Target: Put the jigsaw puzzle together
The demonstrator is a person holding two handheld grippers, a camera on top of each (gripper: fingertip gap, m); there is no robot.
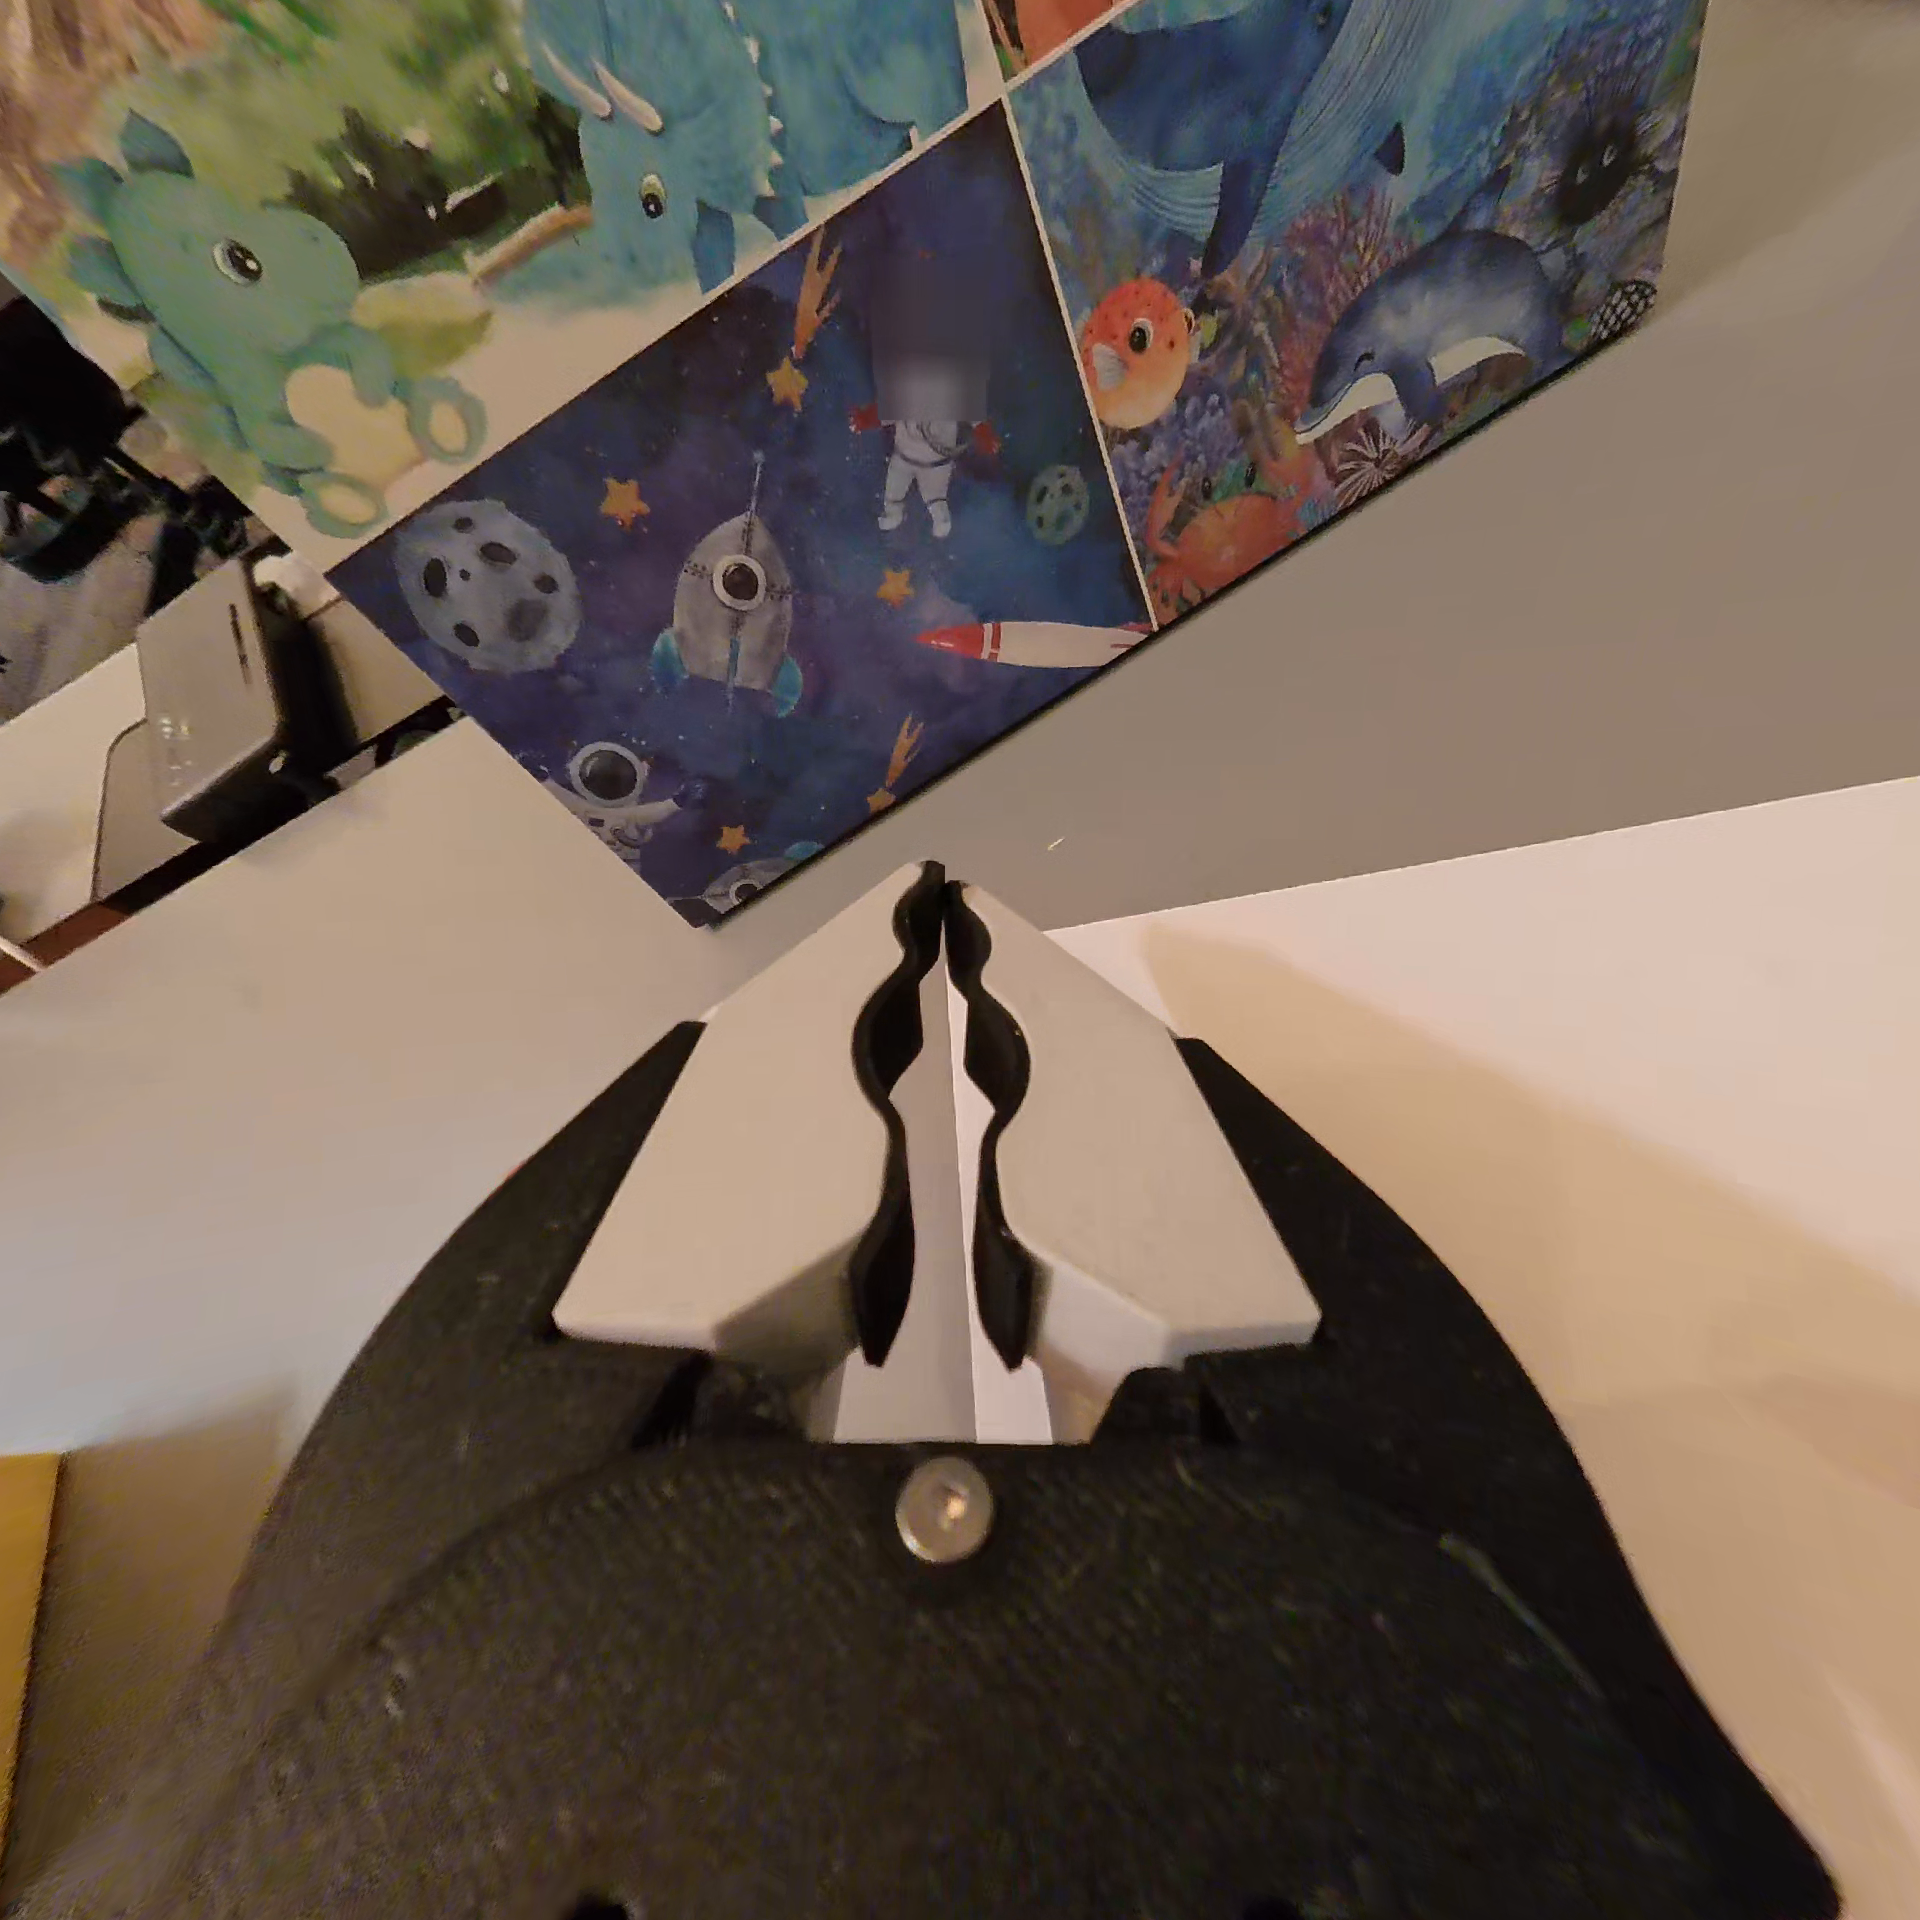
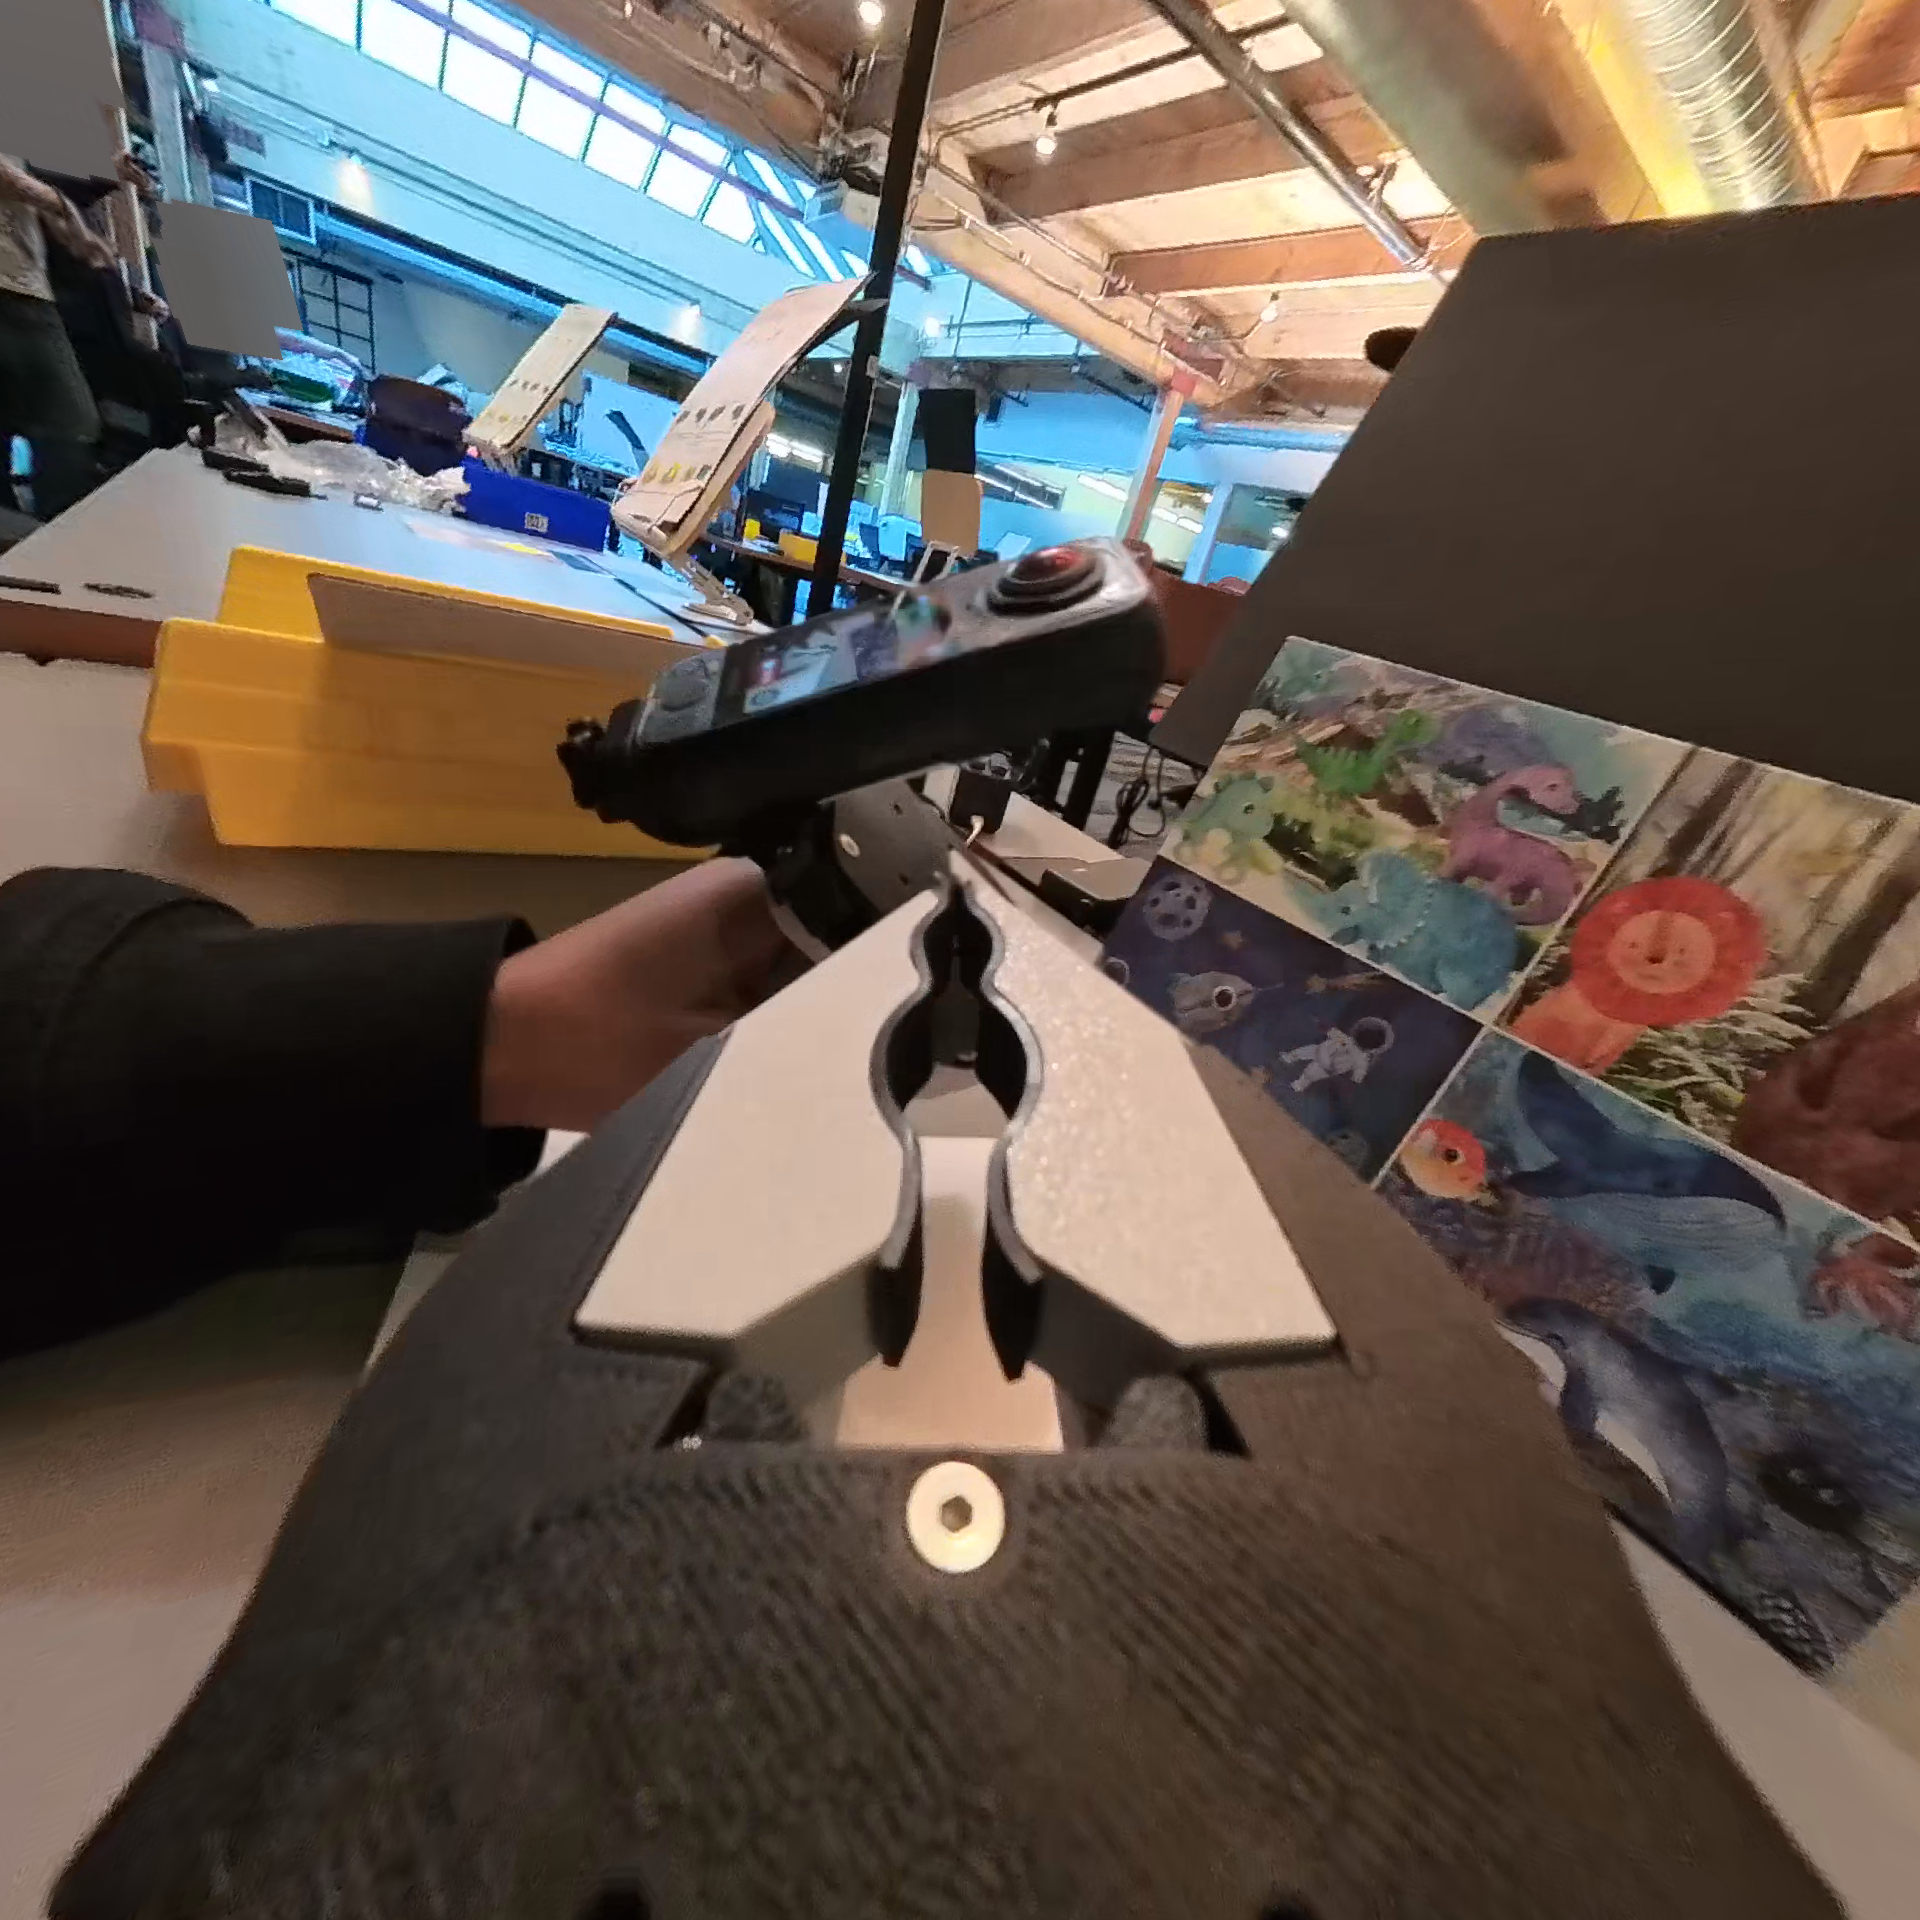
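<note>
The puzzle box is a big box whose face bears dinosaur, space and sea pictures. It stands tilted just beyond my left gripper, whose jaws are shut with nothing seen between them, the tips close to the box's lower corner. In the right wrist view the box is at the right with a dark grey face above its picture face. My right gripper is shut and looks empty. Past its tips a hand in a black sleeve holds the left gripper with its camera. No loose puzzle pieces show.
A white surface lies right of my left gripper, on a cream table. Yellow bins stand on the table to the left in the right wrist view. A black and grey device sits at the table's far left edge. Spacing between my two grippers at the tips: around 15 centimeters.
</note>
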